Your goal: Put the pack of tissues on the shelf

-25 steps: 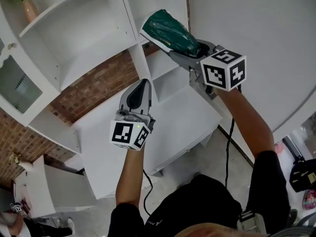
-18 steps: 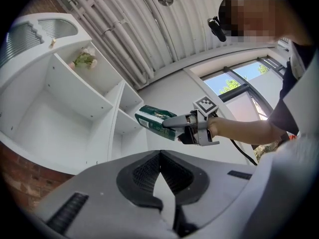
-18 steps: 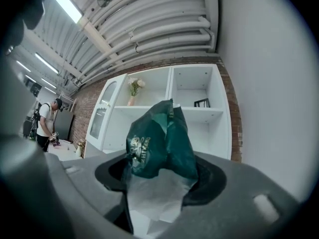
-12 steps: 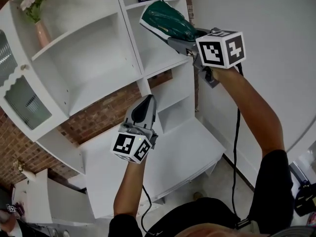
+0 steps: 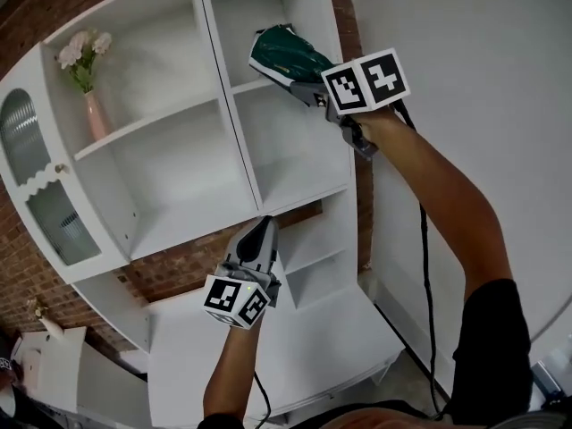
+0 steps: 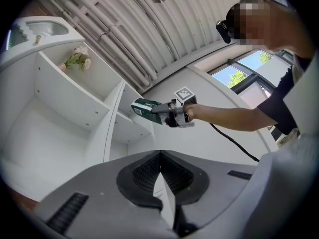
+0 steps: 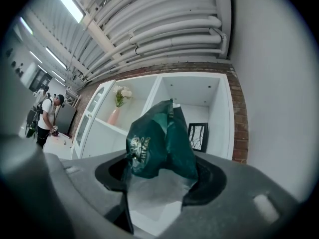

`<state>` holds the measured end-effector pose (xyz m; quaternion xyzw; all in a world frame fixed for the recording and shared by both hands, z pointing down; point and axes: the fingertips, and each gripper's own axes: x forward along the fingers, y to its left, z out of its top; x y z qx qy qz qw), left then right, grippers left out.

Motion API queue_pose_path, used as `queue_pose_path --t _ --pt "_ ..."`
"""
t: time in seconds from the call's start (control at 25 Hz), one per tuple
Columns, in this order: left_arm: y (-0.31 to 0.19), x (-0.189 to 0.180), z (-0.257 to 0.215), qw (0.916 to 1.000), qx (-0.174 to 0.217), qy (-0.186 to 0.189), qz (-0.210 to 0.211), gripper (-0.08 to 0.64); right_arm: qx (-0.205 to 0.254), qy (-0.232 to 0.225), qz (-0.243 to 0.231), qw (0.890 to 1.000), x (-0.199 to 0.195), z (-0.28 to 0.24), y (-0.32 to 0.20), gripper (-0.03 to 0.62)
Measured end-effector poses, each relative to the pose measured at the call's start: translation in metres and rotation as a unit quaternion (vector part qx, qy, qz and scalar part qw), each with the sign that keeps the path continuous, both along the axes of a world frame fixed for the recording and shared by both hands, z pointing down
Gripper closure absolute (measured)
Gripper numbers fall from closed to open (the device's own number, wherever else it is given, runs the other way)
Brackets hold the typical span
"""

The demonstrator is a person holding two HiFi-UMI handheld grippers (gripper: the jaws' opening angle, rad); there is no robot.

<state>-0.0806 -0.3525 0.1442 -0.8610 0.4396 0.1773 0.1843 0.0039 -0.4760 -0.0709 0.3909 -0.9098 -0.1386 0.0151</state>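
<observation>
1. Your left gripper [image 5: 264, 229]: nearest item, low in the head view and angled up toward the furniture. Jaws pressed together, with nothing between them.

2. Your right gripper [image 5: 308, 88]: arm stretched up and out, marker cube toward you. Jaws pinching the near end of the pack, spread only as far as its bulk forces them.

3. Pack of tissues [image 7: 159, 141]: dark green wrapper with a pale underside, crumpled where the jaws bite. It juts forward from your right gripper and hangs in the air at the mouth of the upper right compartment, just by that compartment's shelf board. Whether it touches the board cannot be told.

4. Shelf unit [image 5: 238, 125]: white, with open compartments in two columns split by an upright divider.

5. Glass door [image 5: 25, 146]: arched, on the far left of the unit.

6. Pink vase [image 5: 93, 110]: holds pale flowers and stands upright on the upper shelf of the left column.

7. Picture frame [image 7: 198, 137]: dark, standing upright at the back of the upper right compartment.

8. Brick wall [image 5: 192, 266]: behind the unit, showing through a gap below the shelves.

9. Ceiling pipes [image 7: 169, 26]: pale, running in parallel overhead.

10. Person [image 7: 48, 118]: standing far off to the left, well away from the unit.
</observation>
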Motion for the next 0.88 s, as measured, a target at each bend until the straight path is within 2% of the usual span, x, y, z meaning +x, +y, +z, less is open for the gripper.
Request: queue_pose_path --t 0.44,0.64,0.88 --pt "-0.018 -0.001 -0.020 0.9994 0.014 0.000 -0.032 0.563 0.003 0.052 0.012 0.999 -0.031 -0.057 -0.055 0.319" --pt "-0.017 -0.012 -0.029 0.9993 0.025 0.005 -0.027 0.563 -0.019 0.090 0.031 0.995 -0.048 -0.060 -0.077 0.319" --pt "-0.020 -0.019 -0.020 0.9996 0.015 -0.001 -0.023 0.563 -0.051 0.121 0.031 0.991 -0.069 -0.054 -0.103 0.319"
